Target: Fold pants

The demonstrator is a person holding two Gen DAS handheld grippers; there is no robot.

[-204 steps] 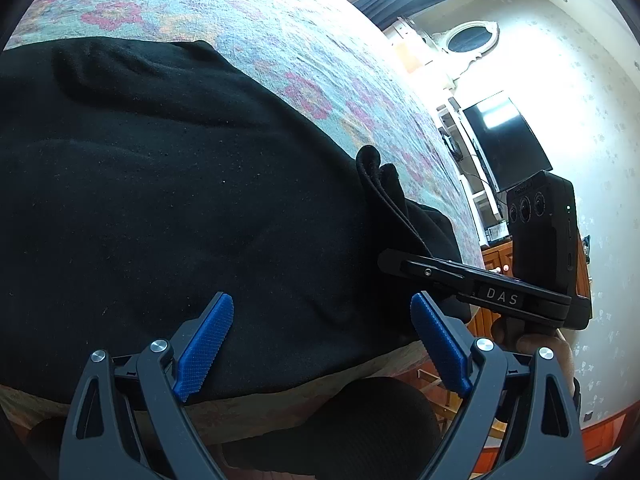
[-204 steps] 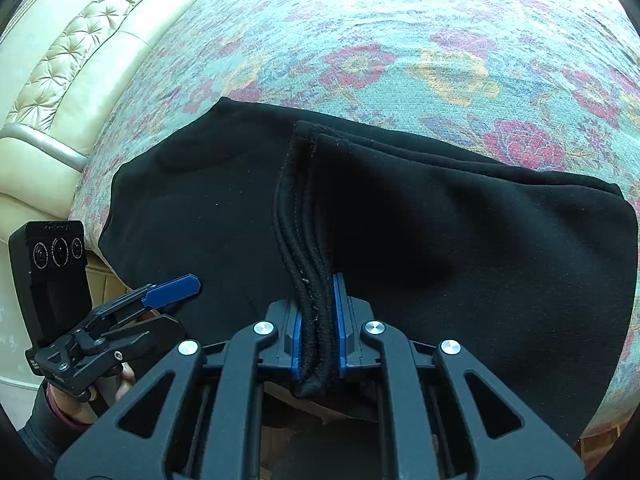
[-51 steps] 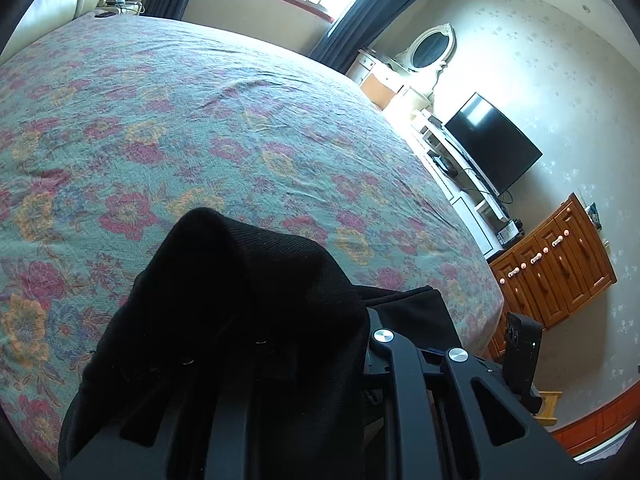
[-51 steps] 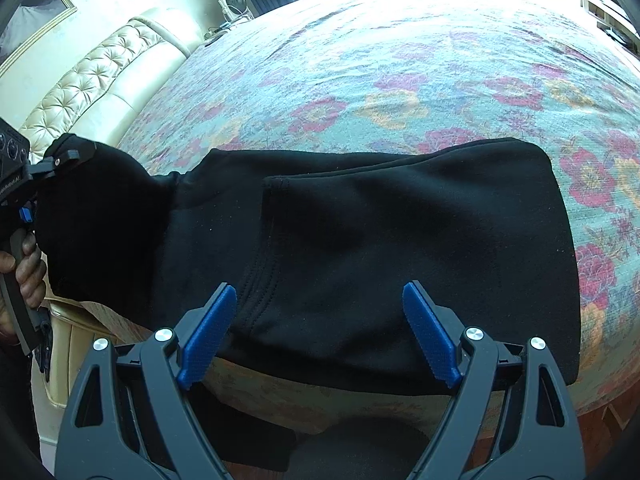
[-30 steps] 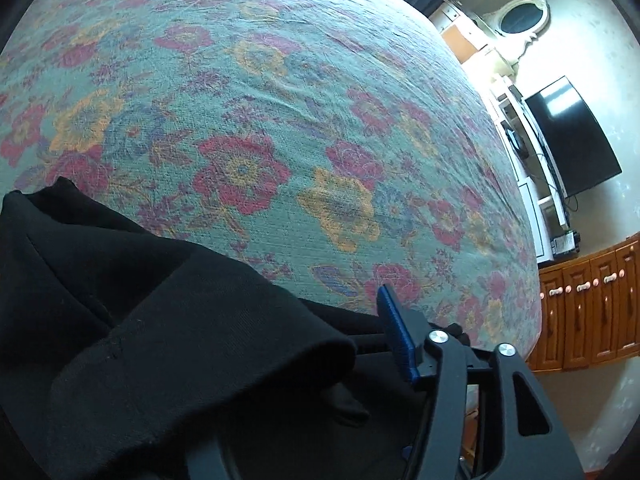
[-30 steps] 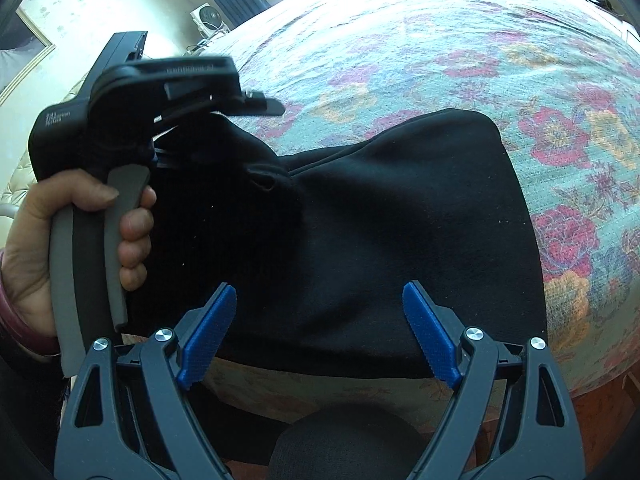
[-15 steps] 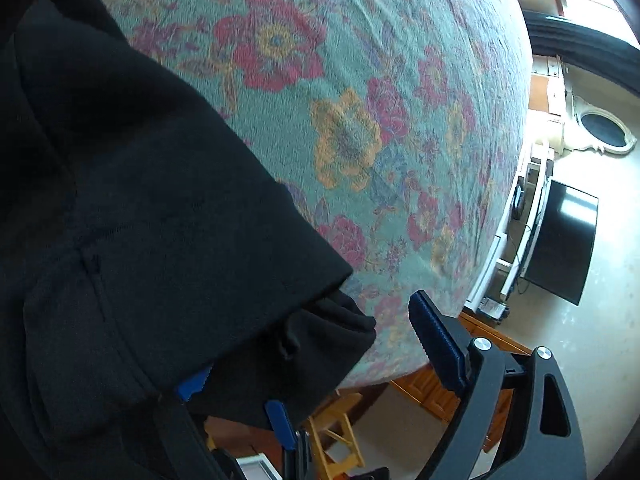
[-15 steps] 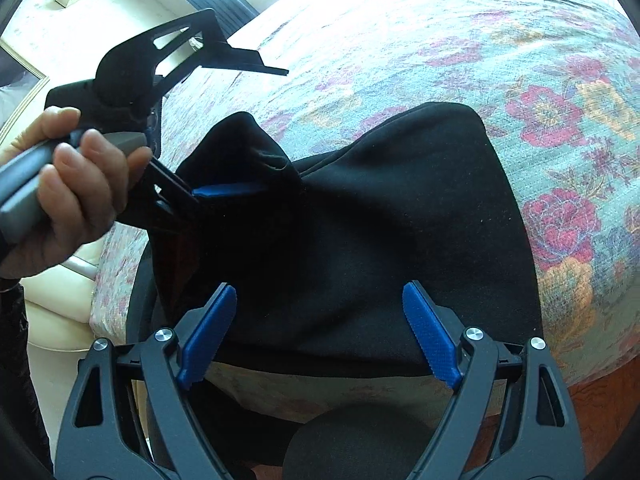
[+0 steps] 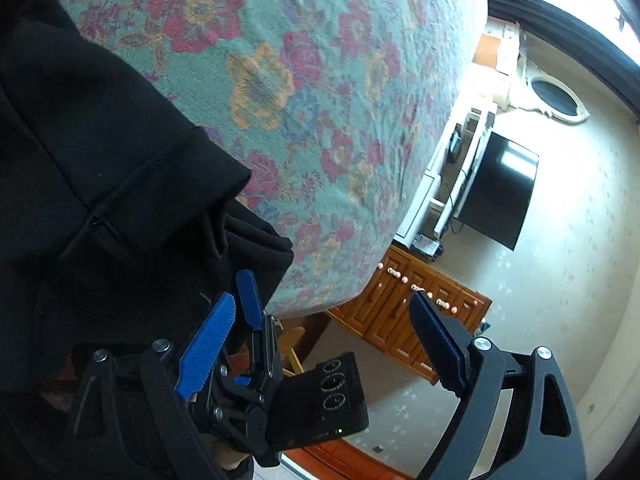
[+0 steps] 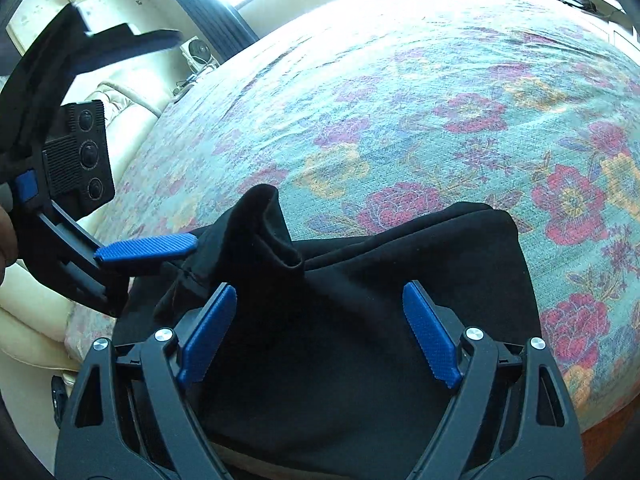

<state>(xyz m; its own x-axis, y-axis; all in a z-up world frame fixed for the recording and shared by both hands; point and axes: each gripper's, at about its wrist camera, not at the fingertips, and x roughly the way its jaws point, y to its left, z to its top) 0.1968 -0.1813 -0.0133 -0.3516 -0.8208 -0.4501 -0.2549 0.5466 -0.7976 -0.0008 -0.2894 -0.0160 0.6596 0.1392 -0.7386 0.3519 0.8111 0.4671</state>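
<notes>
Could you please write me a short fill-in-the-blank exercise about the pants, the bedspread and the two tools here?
1. The pants are coloured ____.
2. The bedspread they lie on has a ____ pattern.
3. The right tool has its jaws ____, gripping nothing.
4. The left tool is ____ of cloth between its pads.

Missing words: black; floral; open; empty

One black pants (image 10: 360,320), two tongs (image 9: 320,356) (image 10: 316,332), one bed (image 10: 440,120), one television (image 9: 496,192)
</notes>
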